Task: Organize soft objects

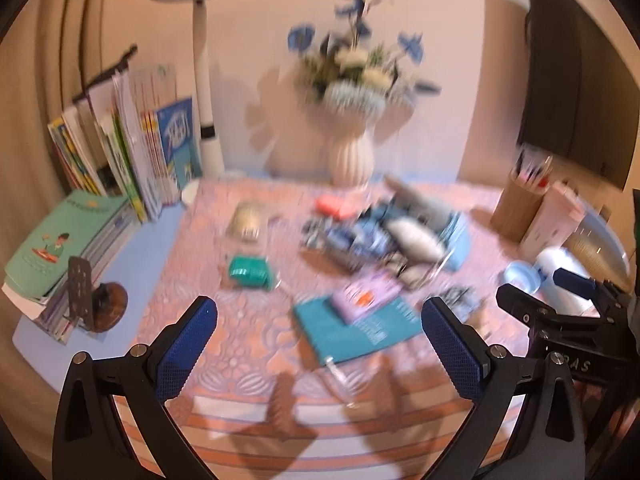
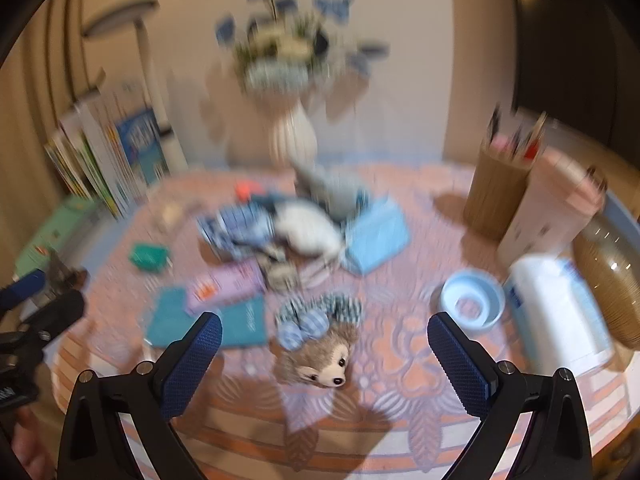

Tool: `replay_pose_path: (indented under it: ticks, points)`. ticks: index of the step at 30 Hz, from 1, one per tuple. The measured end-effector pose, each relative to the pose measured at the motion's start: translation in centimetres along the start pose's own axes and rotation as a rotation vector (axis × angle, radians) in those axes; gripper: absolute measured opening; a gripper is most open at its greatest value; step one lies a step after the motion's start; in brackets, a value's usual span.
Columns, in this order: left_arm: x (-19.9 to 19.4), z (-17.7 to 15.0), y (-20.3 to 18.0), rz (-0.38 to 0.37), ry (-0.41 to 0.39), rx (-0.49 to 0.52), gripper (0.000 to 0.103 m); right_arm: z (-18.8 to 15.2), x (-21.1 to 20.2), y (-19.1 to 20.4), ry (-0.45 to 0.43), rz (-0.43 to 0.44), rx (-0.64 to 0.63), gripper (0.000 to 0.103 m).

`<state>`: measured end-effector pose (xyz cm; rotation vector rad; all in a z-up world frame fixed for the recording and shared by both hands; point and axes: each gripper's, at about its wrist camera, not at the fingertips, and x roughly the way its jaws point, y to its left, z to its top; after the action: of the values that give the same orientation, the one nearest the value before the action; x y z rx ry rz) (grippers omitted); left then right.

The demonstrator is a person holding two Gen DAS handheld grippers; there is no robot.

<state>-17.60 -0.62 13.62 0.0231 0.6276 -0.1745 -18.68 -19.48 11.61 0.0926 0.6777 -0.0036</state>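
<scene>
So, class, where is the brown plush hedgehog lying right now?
In the right wrist view, the brown plush hedgehog lies on the patterned tablecloth between the open right gripper's fingers, just right of the teal booklet and left of the pale blue bowl.

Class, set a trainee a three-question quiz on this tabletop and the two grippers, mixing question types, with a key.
1. True or false: the right gripper is shut on the brown plush toy.
2. Multiple choice: the purple packet lies on A) the teal booklet, B) the pale blue bowl, C) the book stack.
3. Fill in: the flowers stand in a white ____.

Key: 1 false, its jaws stand open; 2 A; 3 vase. The left gripper is open too.
</scene>
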Motion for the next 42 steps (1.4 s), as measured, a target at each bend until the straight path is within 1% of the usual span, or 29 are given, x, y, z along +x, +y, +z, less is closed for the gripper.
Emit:
replay_pose_path:
  ticks: [2, 4, 7, 10, 14, 18, 21, 27, 36, 40, 42]
  points:
    - [-0.8, -0.1, 0.1, -0.024, -0.038, -0.029, 0.102, 0.5, -0.7, -1.2, -0.015, 0.007, 0.012, 0.103]
    - [-1.4, -0.6, 0.5, -0.021, -0.066, -0.041, 0.102, 0.5, -0.9, -1.8, 0.002, 0.001, 0.025, 0.103]
    - [-1.5, -1.0, 1.5, -0.009, -0.073, -0.032, 0.102, 0.1, -0.6, -3.1, 0.023, 0.029, 0.065, 0.103]
    - [-1.8, -1.4, 2.8, -0.005, -0.079, -0.068, 0.102, -0.4, -0.5, -3.4, 0.043, 0.037, 0.078, 0.103]
    - [-1.9, -1.3, 3.5, -0.008, -0.091, -0.089, 0.102, -0.8, 0.1, -2.9, 0.054, 0.058, 0.076, 0.103]
    - [-1.1, -1.5, 3.7, -0.019, -0.065, -0.101, 0.102, -0.9, 0.1, -2.0, 0.047, 0.047, 0.040, 0.103]
    - [-0.6, -1.7, 3.8, -0.032, -0.048, -0.110, 0.102, -0.9, 0.3, -2.1, 0.052, 0.052, 0.047, 0.103]
    - [-0.8, -1.4, 3.7, -0.041, -0.055, -0.101, 0.102, -0.8, 0.6, -2.7, 0.054, 0.045, 0.063, 0.103]
    - [-0.4, -1.5, 3.4, -0.041, -0.036, -0.094, 0.102, -0.7, 0.1, -2.1, 0.037, 0.026, 0.032, 0.103]
    - [-0.4, -1.6, 3.6, -0.017, -0.043, -0.086, 0.102, -0.7, 0.1, -2.0, 0.041, 0.021, 0.034, 0.103]
    - [-0.3, -1.6, 3.8, -0.017, -0.038, -0.088, 0.102, -0.7, 0.1, -2.1, 0.042, 0.020, 0.036, 0.103]
